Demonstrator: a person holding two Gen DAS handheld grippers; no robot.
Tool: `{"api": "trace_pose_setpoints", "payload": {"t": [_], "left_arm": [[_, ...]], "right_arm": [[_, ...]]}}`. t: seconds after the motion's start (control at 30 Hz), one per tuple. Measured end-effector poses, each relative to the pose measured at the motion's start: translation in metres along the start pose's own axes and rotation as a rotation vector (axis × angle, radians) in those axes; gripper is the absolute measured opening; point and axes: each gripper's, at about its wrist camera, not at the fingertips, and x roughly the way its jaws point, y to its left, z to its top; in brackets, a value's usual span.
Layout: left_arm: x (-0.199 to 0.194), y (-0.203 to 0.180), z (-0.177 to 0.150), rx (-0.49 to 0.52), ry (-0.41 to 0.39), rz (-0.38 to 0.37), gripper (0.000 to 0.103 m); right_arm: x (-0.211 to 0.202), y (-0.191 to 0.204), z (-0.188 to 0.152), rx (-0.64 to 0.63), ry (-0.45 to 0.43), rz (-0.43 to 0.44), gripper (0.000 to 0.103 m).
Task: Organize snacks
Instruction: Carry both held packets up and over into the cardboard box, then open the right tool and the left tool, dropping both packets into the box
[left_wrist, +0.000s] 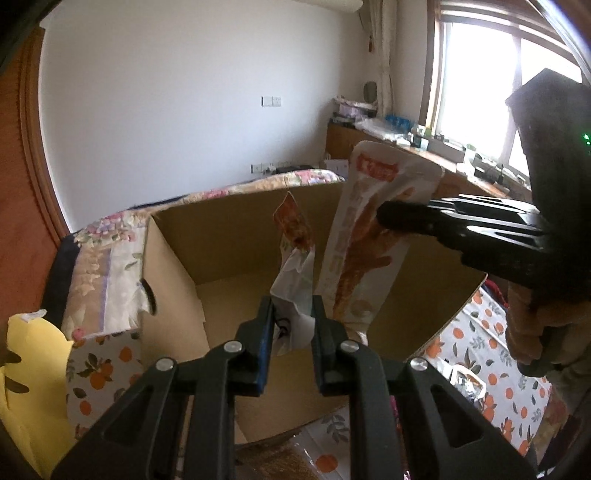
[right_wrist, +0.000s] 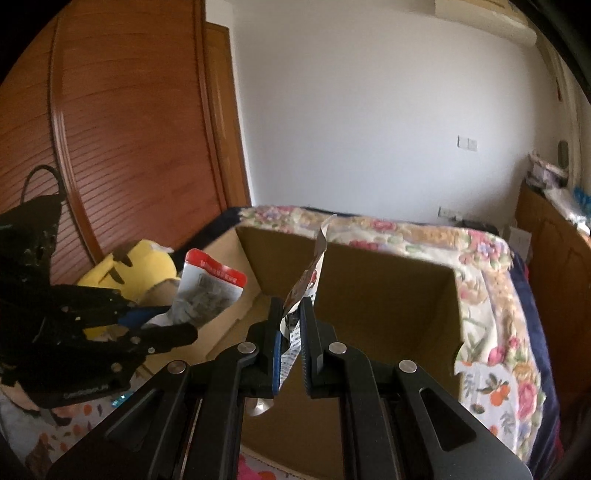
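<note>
Both grippers hold snacks above the open brown cardboard box (left_wrist: 236, 254). The left gripper (left_wrist: 291, 314) is clamped narrowly on a small red-and-white crinkled snack pouch (left_wrist: 295, 258); the right gripper (right_wrist: 291, 314) is pinched on a long pale packet printed with fried sticks (left_wrist: 365, 236). Each packet's long axis stands nearly upright, and the box's empty floor lies directly ahead of and below both sets of tongs, about equally near to each hand.

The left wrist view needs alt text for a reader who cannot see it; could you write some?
The left gripper pinches a small snack packet above an open cardboard box, while the right gripper holds a long snack packet beside it.
</note>
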Motion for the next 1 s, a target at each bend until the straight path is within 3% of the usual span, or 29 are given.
{"api": "trace_pose_setpoints", "payload": {"t": [0.3, 0.53, 0.8, 1.0], "left_arm": [[0.017, -0.014, -0.01, 0.008, 0.051, -0.001, 0.016], [0.015, -0.017, -0.015, -0.008, 0.047, 0.018, 0.019], [-0.014, -0.022, -0.028, -0.033, -0.004, 0.037, 0.029], [-0.04, -0.023, -0.035, -0.041, -0.029, 0.042, 0.036]], "right_arm": [[0.017, -0.006, -0.023, 0.015, 0.047, -0.015, 0.006], [0.021, -0.01, -0.034, 0.0, 0.073, -0.05, 0.008], [0.022, -0.015, -0.042, -0.014, 0.121, -0.086, 0.015], [0.014, -0.015, -0.042, -0.01, 0.132, -0.131, 0.026]]}}
